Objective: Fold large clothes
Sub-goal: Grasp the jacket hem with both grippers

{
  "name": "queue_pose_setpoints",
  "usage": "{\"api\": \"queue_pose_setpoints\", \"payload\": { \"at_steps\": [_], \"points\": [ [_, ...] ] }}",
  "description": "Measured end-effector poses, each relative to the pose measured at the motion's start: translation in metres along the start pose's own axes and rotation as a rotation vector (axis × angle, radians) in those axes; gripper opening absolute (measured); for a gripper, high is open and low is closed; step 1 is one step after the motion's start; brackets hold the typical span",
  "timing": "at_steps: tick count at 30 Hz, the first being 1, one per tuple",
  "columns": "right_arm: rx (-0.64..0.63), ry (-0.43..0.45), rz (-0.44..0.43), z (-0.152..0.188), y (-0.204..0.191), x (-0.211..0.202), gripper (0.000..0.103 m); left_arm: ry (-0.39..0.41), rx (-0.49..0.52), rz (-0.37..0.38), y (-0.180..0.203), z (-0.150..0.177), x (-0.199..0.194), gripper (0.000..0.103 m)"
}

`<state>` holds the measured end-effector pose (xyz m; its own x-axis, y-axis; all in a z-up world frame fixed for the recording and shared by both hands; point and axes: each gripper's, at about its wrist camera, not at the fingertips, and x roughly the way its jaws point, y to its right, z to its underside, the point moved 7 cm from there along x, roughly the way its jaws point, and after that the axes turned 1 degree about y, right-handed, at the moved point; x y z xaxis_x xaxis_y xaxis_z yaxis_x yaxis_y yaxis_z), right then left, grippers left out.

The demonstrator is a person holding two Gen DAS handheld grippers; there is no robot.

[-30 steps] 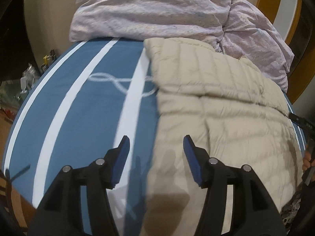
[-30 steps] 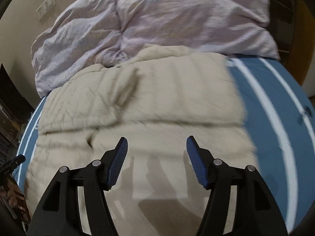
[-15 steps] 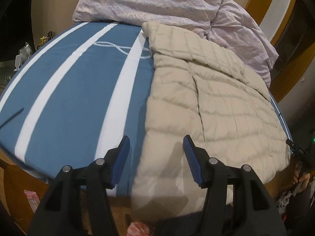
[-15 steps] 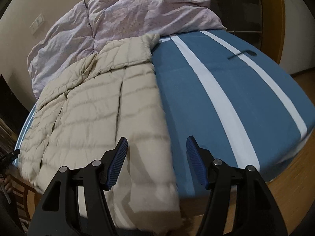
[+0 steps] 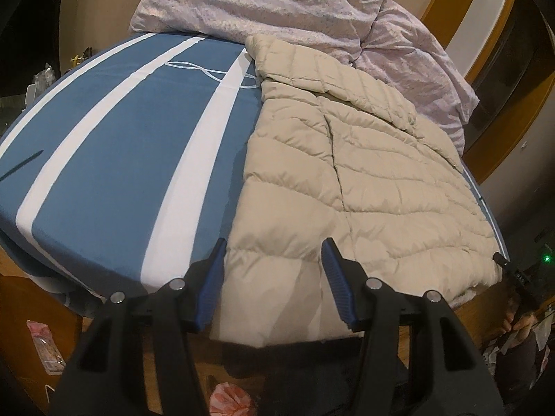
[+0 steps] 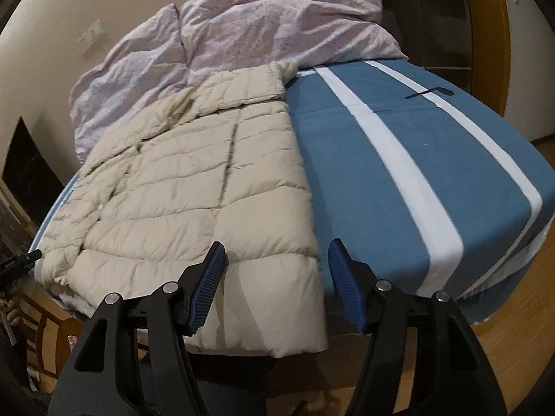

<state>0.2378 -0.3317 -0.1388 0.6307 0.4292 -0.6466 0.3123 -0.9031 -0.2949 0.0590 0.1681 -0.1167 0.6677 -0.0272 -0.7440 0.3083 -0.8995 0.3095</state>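
A beige quilted down jacket (image 5: 364, 180) (image 6: 180, 187) lies flat on a bed with a blue, white-striped sheet (image 5: 104, 159) (image 6: 364, 173). Its hem hangs over the near bed edge. In the left wrist view, my left gripper (image 5: 274, 253) hovers open over the hem at the jacket's left side, pads apart and pressing on nothing. In the right wrist view, my right gripper (image 6: 276, 256) stands open over the hem at the jacket's right corner, holding nothing. Each view catches the other gripper's dark tip at the far side of the hem.
A crumpled lavender duvet (image 5: 277, 7) (image 6: 260, 24) is piled at the head of the bed against the jacket's collar. A white cord loop (image 5: 208, 71) and a dark strap (image 6: 430, 93) lie on the sheet. Pink packets (image 5: 45, 350) lie on the wooden floor.
Both grippers have drawn back from over the jacket toward the bed's near edge and sunk a little. The hem and the floor now show. Neither gripper's jaws changed.
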Motion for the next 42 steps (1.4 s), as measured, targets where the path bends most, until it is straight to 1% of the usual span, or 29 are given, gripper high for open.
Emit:
{"api": "queue_pose_setpoints", "payload": {
  "at_steps": [3,4,5,6,7,9,15,17,18,19,20,21,23,24,27,30,34,42],
  "points": [
    [-0.030,0.010,-0.010,0.002,-0.007,0.001,0.062,0.007,0.000,0.005,0.002,0.003,-0.001,0.055],
    [-0.047,0.013,-0.009,0.003,-0.010,0.002,0.059,0.008,0.001,0.007,0.004,0.004,-0.002,0.054],
    [-0.058,0.015,-0.009,0.004,-0.013,0.003,0.055,0.008,0.002,0.007,0.004,0.005,-0.002,0.051],
    [-0.063,0.018,-0.013,0.004,-0.015,0.003,0.054,0.008,0.003,0.009,0.006,0.006,-0.002,0.049],
    [-0.063,0.021,-0.018,0.005,-0.016,0.003,0.050,0.008,0.004,0.009,0.007,0.007,-0.002,0.048],
    [-0.061,0.025,-0.023,0.006,-0.017,0.003,0.047,0.007,0.006,0.013,0.008,0.008,-0.002,0.045],
    [-0.043,0.028,-0.051,0.009,-0.016,0.000,0.041,0.004,0.007,0.019,0.010,0.012,-0.004,0.045],
    [-0.038,0.027,-0.064,0.010,-0.016,-0.001,0.035,0.005,0.011,0.018,0.010,0.014,-0.005,0.045],
    [-0.037,0.027,-0.071,0.011,-0.016,-0.001,0.032,0.003,0.016,0.019,0.012,0.015,-0.005,0.042],
    [-0.035,0.024,-0.082,0.012,-0.016,-0.001,0.027,0.001,0.022,0.020,0.013,0.017,-0.005,0.039],
    [-0.031,0.022,-0.093,0.012,-0.017,-0.001,0.022,0.000,0.027,0.016,0.015,0.018,-0.005,0.034],
    [-0.025,0.018,-0.104,0.013,-0.017,0.000,0.020,-0.002,0.032,0.015,0.016,0.019,-0.005,0.025],
    [-0.012,0.016,-0.126,0.012,-0.018,-0.001,0.013,-0.016,0.033,0.025,0.019,0.021,-0.002,0.016],
    [-0.010,0.020,-0.127,0.011,-0.018,-0.001,0.012,-0.017,0.035,0.026,0.021,0.022,-0.002,0.012],
    [0.000,0.042,-0.134,0.004,-0.019,-0.006,0.009,-0.004,0.045,0.024,0.024,0.019,-0.006,0.006],
    [-0.012,0.085,-0.119,-0.011,-0.022,-0.015,0.008,0.024,0.048,0.015,0.025,0.010,-0.014,0.005],
    [-0.025,0.139,-0.098,-0.034,-0.026,-0.024,0.008,0.087,0.060,-0.010,0.027,-0.010,-0.027,0.004],
    [-0.048,0.217,-0.060,-0.090,-0.041,-0.027,0.008,0.208,0.094,-0.060,0.042,-0.068,-0.045,0.004]
  ]
}}
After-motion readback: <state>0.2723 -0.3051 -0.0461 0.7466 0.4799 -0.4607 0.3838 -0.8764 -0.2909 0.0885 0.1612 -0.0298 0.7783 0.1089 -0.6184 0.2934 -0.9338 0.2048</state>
